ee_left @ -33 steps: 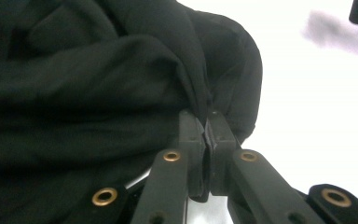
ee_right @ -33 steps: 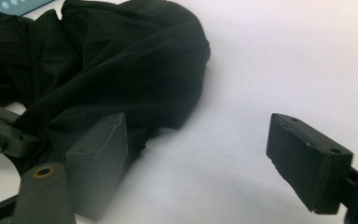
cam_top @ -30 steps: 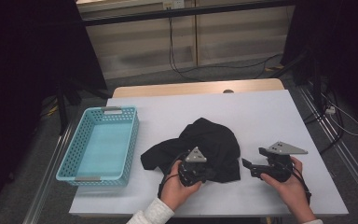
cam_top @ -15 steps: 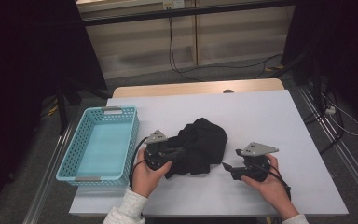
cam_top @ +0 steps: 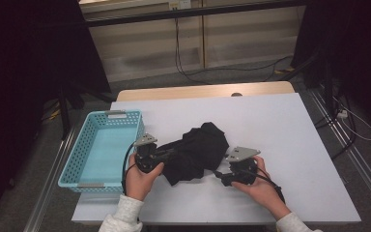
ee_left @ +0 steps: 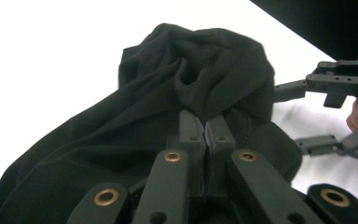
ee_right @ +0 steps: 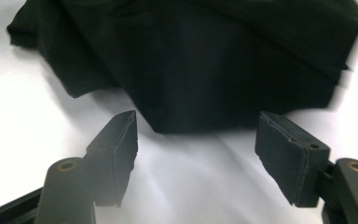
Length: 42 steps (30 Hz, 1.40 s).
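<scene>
Left gripper pinches black cloth — bunched

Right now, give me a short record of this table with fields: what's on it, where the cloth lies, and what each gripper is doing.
surface: white table
cloth: black garment, crumpled near the middle of the table
basket: light blue basket at the table's left edge, nothing seen in it
left gripper: jaws shut on a fold of the black garment, at the cloth's left side
right gripper: jaws apart and just been closing, nothing between them, aimed at the garment's near edge
contact: right gripper's pads not on the cloth
</scene>
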Available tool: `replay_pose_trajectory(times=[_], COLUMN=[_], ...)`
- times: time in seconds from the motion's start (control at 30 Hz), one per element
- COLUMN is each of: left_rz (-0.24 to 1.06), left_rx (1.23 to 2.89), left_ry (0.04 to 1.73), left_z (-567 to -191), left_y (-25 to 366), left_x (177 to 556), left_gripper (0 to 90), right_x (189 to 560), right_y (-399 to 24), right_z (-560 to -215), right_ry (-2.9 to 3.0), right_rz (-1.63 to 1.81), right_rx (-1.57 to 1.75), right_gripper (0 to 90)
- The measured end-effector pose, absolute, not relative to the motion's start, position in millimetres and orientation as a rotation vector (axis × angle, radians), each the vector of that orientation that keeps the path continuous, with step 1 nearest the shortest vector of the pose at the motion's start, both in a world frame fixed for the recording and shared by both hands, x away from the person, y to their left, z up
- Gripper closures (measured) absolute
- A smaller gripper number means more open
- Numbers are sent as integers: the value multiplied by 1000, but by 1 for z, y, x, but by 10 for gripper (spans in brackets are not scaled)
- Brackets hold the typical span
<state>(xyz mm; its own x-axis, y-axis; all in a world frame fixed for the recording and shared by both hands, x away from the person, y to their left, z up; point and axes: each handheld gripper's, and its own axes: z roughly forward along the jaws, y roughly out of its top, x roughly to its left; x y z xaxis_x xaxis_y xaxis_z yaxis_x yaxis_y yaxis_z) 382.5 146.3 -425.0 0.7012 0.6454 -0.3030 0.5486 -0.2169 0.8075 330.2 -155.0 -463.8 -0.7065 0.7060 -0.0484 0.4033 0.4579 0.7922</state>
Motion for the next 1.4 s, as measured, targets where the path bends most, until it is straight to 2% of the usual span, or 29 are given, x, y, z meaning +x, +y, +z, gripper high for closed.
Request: replay_pose_trajectory(times=[0.17,0.23,0.47,0.6,0.73,1.07,1.13,1.17,1.2,1.3,1.4], left_rz=[124,120,114,108,92,67,67,60,54,9,-12], left_rx=[1910,1906,1896,1877,1842,1862,1870,1877,1880,1914,1949], left_ry=[919,921,903,884,851,809,801,794,784,742,702], left_z=[-431,-433,-431,-423,-415,-418,-419,-419,-420,-422,-426], left_y=[142,141,139,139,137,120,116,114,111,99,85], left_x=[383,383,381,379,377,373,372,371,370,366,360], left_gripper=[872,871,867,869,867,839,741,741,664,618,511], right_x=[338,342,348,345,333,325,326,326,328,330,332], right_y=[-137,-132,-146,-158,-177,-225,-226,-226,-220,-210,-197], right_z=[-467,-468,-460,-451,-427,-402,-409,-409,-416,-421,-428], right_ry=[2385,2385,2304,2277,2218,2055,2066,2066,2094,2127,2182], right_rz=[1075,1045,1090,1129,1217,1315,1331,1331,1310,1286,1239], right_rx=[873,867,898,915,948,1112,1147,1147,1140,1125,1080], right_gripper=[267,296,845,856,856,857,857,857,857,856,856])
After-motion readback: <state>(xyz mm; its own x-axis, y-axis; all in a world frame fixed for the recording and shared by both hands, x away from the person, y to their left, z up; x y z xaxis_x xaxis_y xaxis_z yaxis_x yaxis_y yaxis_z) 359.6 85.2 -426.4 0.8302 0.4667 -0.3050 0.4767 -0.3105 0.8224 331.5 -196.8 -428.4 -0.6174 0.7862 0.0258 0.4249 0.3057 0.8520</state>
